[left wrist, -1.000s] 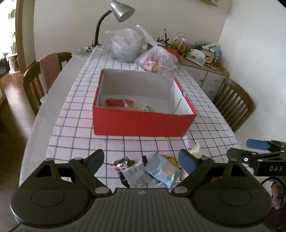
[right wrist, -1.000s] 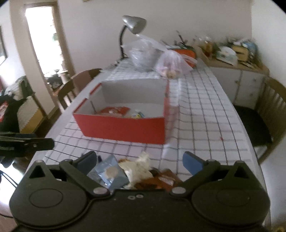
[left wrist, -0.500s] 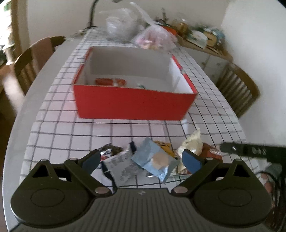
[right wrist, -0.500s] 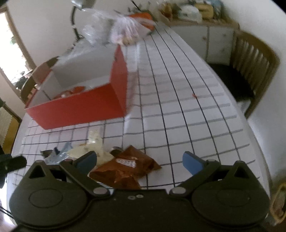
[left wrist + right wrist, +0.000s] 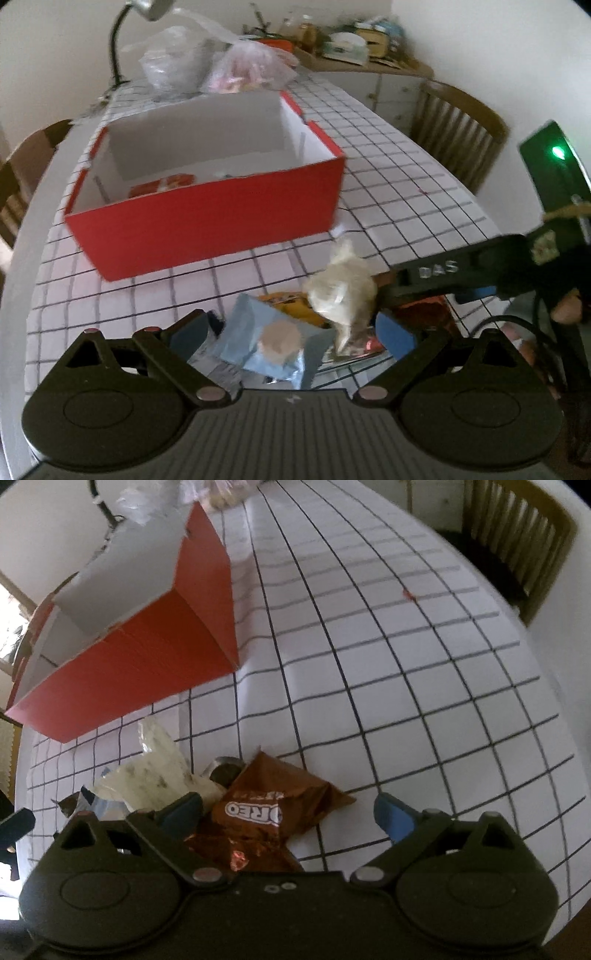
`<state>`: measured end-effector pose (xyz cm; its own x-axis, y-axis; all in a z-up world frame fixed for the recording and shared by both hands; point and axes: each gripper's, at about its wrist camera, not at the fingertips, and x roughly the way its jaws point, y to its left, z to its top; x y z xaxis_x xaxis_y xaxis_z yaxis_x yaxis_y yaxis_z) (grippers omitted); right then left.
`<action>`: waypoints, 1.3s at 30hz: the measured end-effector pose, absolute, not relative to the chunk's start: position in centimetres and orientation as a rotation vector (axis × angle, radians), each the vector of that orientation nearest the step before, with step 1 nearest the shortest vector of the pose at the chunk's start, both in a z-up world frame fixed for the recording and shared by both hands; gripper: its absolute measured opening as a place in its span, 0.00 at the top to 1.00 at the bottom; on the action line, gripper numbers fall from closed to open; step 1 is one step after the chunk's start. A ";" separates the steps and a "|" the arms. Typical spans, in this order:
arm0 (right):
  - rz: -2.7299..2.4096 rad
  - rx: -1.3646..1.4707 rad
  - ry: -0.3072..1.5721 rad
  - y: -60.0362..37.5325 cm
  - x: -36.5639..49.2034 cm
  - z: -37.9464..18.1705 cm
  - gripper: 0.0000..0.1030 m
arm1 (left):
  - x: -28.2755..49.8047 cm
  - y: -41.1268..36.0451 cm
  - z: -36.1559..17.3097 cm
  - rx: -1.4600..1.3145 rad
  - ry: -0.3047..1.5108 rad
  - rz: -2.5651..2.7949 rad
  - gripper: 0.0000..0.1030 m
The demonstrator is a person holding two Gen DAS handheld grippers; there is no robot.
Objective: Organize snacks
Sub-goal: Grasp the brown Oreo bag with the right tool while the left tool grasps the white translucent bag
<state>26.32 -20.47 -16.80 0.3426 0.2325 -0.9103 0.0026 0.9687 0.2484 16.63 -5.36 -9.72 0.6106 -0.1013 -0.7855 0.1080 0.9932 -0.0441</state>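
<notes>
A pile of snack packets lies on the checked tablecloth before an open red box (image 5: 207, 218). My left gripper (image 5: 291, 330) is open, low over a light blue packet (image 5: 269, 341), with a cream packet (image 5: 341, 291) just right of it. The box holds a red packet (image 5: 162, 184). My right gripper (image 5: 288, 810) is open over a brown Oreo packet (image 5: 269, 805); the cream packet (image 5: 155, 771) lies to its left, and the red box (image 5: 136, 635) stands beyond. The right gripper shows at the right of the left wrist view (image 5: 443, 273).
Two plastic bags (image 5: 214, 66) and a desk lamp (image 5: 122, 48) stand behind the box. Wooden chairs (image 5: 458, 133) flank the table; one shows in the right wrist view (image 5: 517, 528). A cluttered sideboard (image 5: 362, 44) is at the back right. The table edge (image 5: 554, 709) curves close on the right.
Both grippers have dropped lower and closer to the snack pile. The right gripper swung right and down over the brown Oreo packet. Both stay open.
</notes>
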 end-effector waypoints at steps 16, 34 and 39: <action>0.265 0.360 1.249 -23.0 26.7 -16.4 0.58 | 21.8 -4.2 -12.0 -0.149 1.041 -0.205 0.06; 0.267 0.364 1.144 -26.2 26.5 -14.9 0.62 | 29.9 -7.5 -14.3 -0.136 1.230 -0.062 0.15; 0.266 0.374 1.136 -26.7 26.2 -14.8 0.62 | 30.2 -8.1 -15.3 -0.138 1.271 -0.055 0.38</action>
<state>26.24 -26.71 -14.84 0.4002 0.3917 -0.8285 -0.0176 0.9072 0.4204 30.25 -8.05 -15.26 0.2957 -0.1171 -0.9481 -0.0354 0.9904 -0.1334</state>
